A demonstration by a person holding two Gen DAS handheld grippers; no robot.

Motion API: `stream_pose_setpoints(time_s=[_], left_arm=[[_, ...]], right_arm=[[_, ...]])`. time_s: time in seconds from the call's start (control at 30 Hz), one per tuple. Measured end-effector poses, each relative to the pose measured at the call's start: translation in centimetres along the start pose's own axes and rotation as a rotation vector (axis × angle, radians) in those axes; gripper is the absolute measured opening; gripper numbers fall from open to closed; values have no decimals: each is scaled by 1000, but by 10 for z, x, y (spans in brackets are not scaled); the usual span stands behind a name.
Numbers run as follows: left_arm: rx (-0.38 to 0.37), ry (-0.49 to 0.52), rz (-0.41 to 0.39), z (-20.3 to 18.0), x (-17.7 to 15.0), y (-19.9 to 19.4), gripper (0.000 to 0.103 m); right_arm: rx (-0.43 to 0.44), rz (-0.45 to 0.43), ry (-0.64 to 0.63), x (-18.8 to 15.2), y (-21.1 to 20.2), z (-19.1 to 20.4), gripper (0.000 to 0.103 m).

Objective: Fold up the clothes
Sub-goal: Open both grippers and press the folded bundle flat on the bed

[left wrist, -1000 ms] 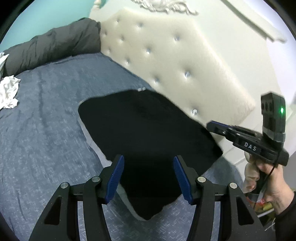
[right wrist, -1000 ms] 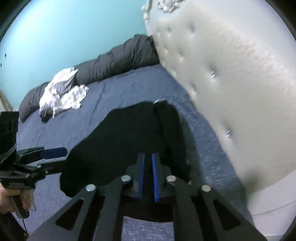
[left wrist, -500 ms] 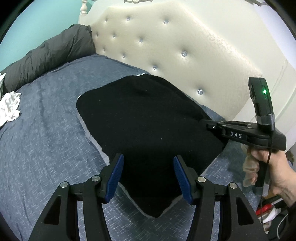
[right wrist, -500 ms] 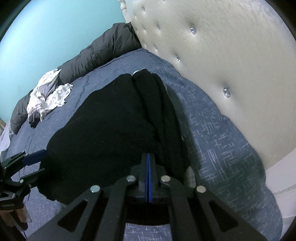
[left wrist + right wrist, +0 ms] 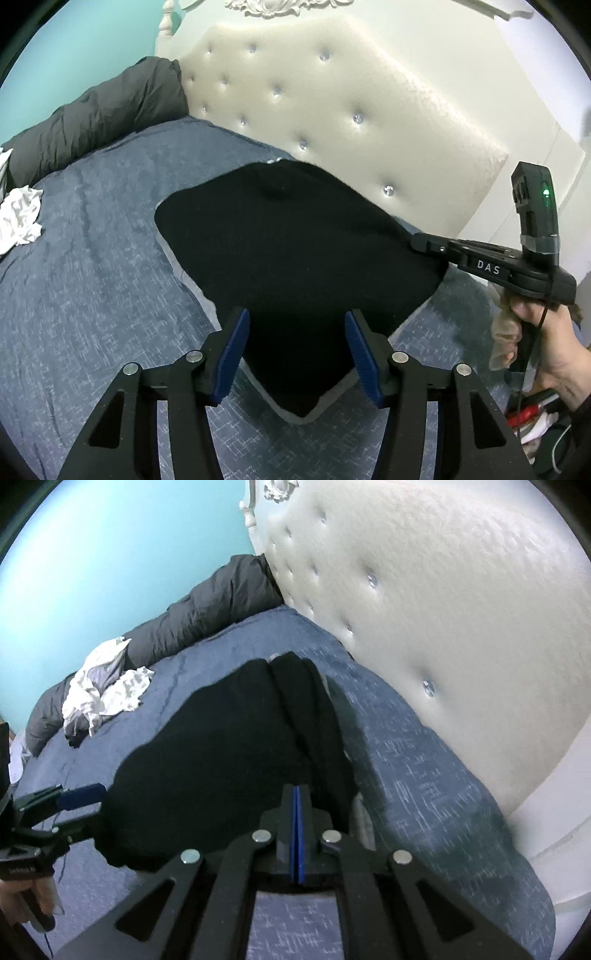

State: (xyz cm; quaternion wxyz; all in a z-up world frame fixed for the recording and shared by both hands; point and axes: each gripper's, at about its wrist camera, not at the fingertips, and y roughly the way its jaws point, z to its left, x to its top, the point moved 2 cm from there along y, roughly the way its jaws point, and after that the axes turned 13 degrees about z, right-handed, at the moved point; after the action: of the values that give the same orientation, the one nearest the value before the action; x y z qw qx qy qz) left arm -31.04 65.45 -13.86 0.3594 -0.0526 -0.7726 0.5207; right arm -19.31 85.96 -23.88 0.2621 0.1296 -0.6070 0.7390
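Note:
A black garment [image 5: 295,251] lies spread on the blue bedspread [image 5: 92,295], with a folded ridge along its headboard side [image 5: 306,716]. My left gripper [image 5: 297,332] hovers open over the garment's near corner, its blue pads [image 5: 234,347] wide apart with nothing between them. In the right wrist view this left gripper [image 5: 79,799] is at the garment's left edge. My right gripper [image 5: 296,812] has its pads pressed together on the garment's near edge. The left wrist view shows the right gripper [image 5: 424,243] pinching the garment's right corner, held by a hand [image 5: 543,339].
A cream tufted headboard [image 5: 351,110] runs close along the garment's far side. A grey rolled duvet [image 5: 99,114] lies along the back of the bed, with crumpled white clothes [image 5: 103,698] beside it. Clutter [image 5: 532,410] shows beyond the bed's right edge.
The right gripper's pads went from a narrow gap to fully together on the garment's edge. Both views swung towards the headboard. The left gripper stayed open.

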Motion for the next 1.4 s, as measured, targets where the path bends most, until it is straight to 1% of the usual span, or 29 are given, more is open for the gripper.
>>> stream_pose_setpoints(time_s=[0.17, 0.3, 0.43, 0.57, 0.67, 0.8, 0.9, 1.1, 1.4], left_arm=[[17, 16, 0, -4, -6, 5, 58], [12, 9, 0, -3, -12, 11, 57], [16, 10, -3, -4, -14, 13, 57], [17, 14, 2, -4, -15, 16, 57], [21, 13, 14, -3, -14, 17, 57], [8, -11, 25, 0, -10, 11, 58], [5, -24, 24, 3, -7, 2, 58], [-8, -56, 1, 2, -3, -23, 57], [-8, -52, -33, -6, -7, -63, 58]], right_arm=[[-5, 14, 30, -8, 13, -8, 0], [5, 21, 62, -14, 21, -12, 0], [28, 5, 103, -20, 25, -17, 0], [22, -1, 115, -25, 29, -15, 0], [20, 12, 134, -23, 27, -14, 0], [6, 2, 143, -19, 13, -10, 0], [-3, -21, 149, -16, -1, -4, 0], [-9, -64, 142, -15, -27, 9, 0], [-37, -102, 142, -19, -65, 32, 0]])
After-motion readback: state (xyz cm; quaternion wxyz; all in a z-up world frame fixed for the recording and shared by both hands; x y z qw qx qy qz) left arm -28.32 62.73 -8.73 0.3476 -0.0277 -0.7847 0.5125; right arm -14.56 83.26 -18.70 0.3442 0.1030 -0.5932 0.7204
